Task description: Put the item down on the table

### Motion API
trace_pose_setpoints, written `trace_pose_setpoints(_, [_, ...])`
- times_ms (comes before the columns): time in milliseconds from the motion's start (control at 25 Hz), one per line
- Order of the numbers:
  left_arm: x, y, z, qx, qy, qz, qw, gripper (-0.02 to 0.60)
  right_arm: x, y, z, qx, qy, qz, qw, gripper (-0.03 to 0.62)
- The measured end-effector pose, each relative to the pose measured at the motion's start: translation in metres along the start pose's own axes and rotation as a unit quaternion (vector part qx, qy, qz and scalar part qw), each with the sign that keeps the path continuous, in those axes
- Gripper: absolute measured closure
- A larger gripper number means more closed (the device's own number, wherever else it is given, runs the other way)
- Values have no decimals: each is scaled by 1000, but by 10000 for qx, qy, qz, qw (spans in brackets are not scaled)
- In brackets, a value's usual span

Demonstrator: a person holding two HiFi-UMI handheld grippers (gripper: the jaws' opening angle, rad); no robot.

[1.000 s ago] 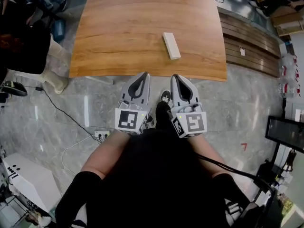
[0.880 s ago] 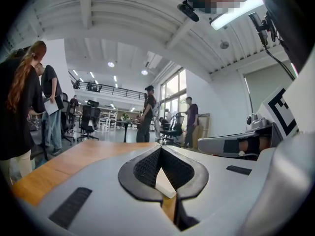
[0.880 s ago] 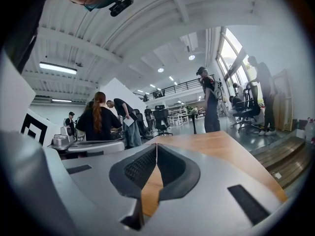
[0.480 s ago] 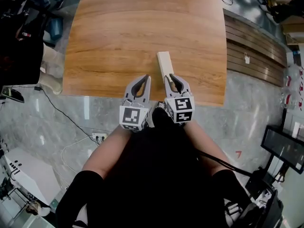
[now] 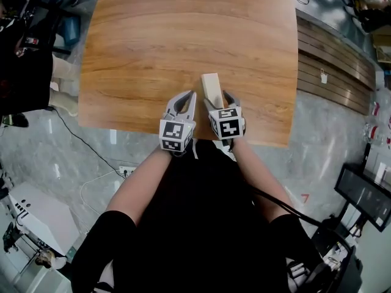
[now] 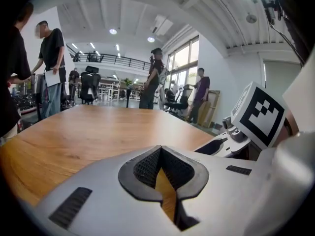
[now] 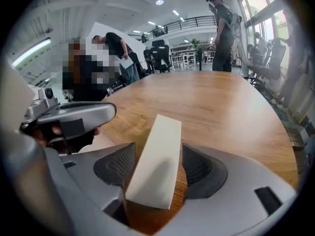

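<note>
A long white block (image 5: 211,85) lies on the wooden table (image 5: 183,35) near its front edge. Its near end sits between the jaws of my right gripper (image 5: 218,100), which are opening. In the right gripper view the block (image 7: 156,156) runs away between the two dark pads (image 7: 203,167), with a gap on its right side. My left gripper (image 5: 186,97) hovers just left of it over the table edge. It is shut and holds nothing; its pads (image 6: 147,167) meet at the tips.
Several people stand beyond the table's far end (image 7: 224,23), with office chairs (image 6: 91,85) behind them. A slatted wooden panel (image 5: 330,60) lies on the floor to the right. A power strip (image 5: 125,171) and cable are at the left.
Both grippers came forward from over the floor to the table's front edge. The right gripper's jaws, shut before, now stand apart around the block's near end.
</note>
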State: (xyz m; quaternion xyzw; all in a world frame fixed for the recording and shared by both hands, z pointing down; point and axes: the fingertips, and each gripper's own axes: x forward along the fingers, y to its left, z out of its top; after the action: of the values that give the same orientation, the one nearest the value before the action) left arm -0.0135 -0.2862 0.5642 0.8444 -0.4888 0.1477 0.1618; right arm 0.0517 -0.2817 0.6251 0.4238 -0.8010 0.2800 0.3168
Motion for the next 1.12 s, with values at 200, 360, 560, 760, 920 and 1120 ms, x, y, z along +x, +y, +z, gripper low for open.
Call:
trace_pose_setpoints(200, [12,11,-7,54,189,-177,9997,578,23,3,-11,252,555,74,9981,330])
trace_pose_setpoints(360, [16,18,-11,5,258,-240,9994,578,37,12,-18,226,884,75,9958,324])
trace_pose_setpoints(560, [18,24,-10,-47,251,-323,9992,578,41,9,-19,-194,1021,-462,9935,326])
trace_pose_setpoints(760, [17,26,-9,-72,247,-391,9989,578,38,6,-17,-383,885,-623,9934,361])
trace_pose_setpoints(920, [16,28,-5,-54,205,-445,9988,578,30,3,-3,-357,554,-719,9952,375])
trace_pose_setpoints(1120, [11,29,12,-5,33,-472,9989,578,0,-1,35,-323,-125,-912,9952,376])
